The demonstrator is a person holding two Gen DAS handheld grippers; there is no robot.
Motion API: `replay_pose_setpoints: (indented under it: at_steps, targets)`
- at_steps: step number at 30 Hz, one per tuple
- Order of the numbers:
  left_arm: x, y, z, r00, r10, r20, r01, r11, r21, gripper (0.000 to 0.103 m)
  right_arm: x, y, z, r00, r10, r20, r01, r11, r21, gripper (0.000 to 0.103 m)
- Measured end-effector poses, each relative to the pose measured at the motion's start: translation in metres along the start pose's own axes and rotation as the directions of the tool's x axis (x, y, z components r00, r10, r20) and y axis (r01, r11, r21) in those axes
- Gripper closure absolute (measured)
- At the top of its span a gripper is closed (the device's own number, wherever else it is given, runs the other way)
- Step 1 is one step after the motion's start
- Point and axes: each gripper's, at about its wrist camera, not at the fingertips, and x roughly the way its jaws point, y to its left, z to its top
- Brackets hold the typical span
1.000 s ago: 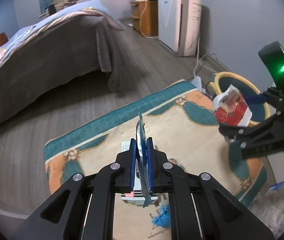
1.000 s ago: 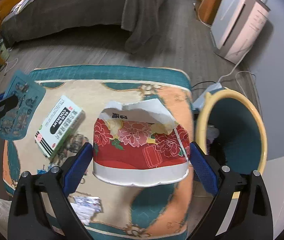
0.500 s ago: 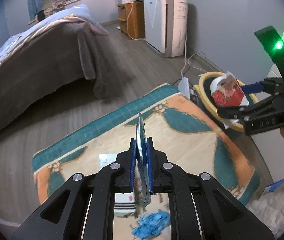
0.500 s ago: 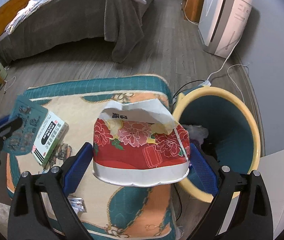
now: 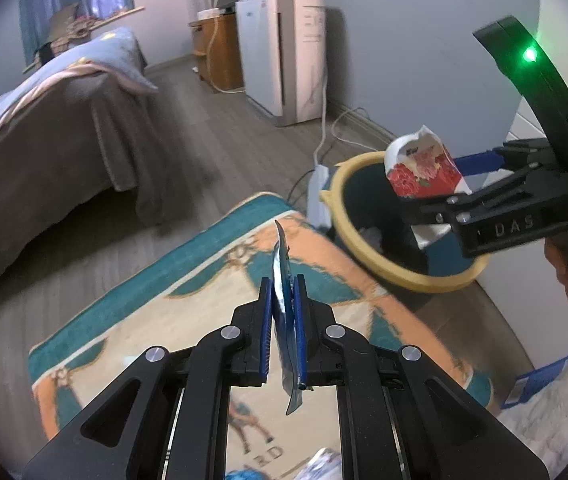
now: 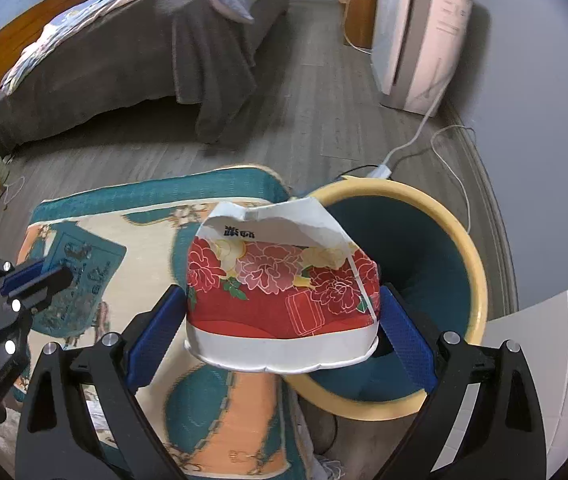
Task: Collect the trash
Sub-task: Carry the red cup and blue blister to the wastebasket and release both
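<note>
My right gripper is shut on a red and white flowered tissue pack and holds it at the near rim of the yellow-rimmed teal trash bin. In the left wrist view the pack hangs over the bin. My left gripper is shut on a thin teal wrapper, edge-on, above the rug. The wrapper and the left gripper show at the left of the right wrist view. Some trash lies inside the bin.
A patterned teal and orange rug covers the floor. A bed stands beyond it. A white appliance stands by the wall, with a cable and power strip next to the bin. Blue scraps lie near me.
Both grippers have moved toward the bin with their loads. The tissue pack has gone from above the rug to the bin's rim. The white box on the rug has left view.
</note>
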Motion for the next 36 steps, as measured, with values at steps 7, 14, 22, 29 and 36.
replay_pose_setpoints:
  at_steps: [7, 14, 22, 29, 36]
  targets:
    - [0.012, -0.019, 0.006, 1.0, -0.025, -0.009, 0.026, 0.999, 0.03, 0.092, 0.001, -0.044, -0.001, 0.996, -0.087, -0.004, 0.087, 0.995, 0.044, 0.01]
    - [0.009, -0.051, 0.011, 0.998, -0.062, 0.026, 0.059, 0.995, 0.075, 0.092, 0.01, -0.098, -0.008, 0.993, -0.113, -0.043, 0.12, 0.976, 0.184, 0.01]
    - [0.016, -0.095, 0.015, 0.986, -0.16, 0.044, 0.157, 0.985, 0.07, 0.092, 0.015, -0.123, -0.015, 0.992, -0.11, -0.057, 0.121, 0.953, 0.279, 0.009]
    - [0.053, -0.126, 0.026, 0.982, -0.19, 0.007, 0.188, 0.978, 0.085, 0.092, 0.022, -0.148, -0.022, 0.993, -0.093, -0.07, 0.113, 0.914, 0.39, 0.009]
    - [0.086, -0.124, 0.046, 0.986, -0.164, -0.006, 0.164, 0.982, 0.091, 0.092, 0.033, -0.165, -0.024, 0.998, -0.033, -0.061, 0.058, 0.87, 0.49, 0.009]
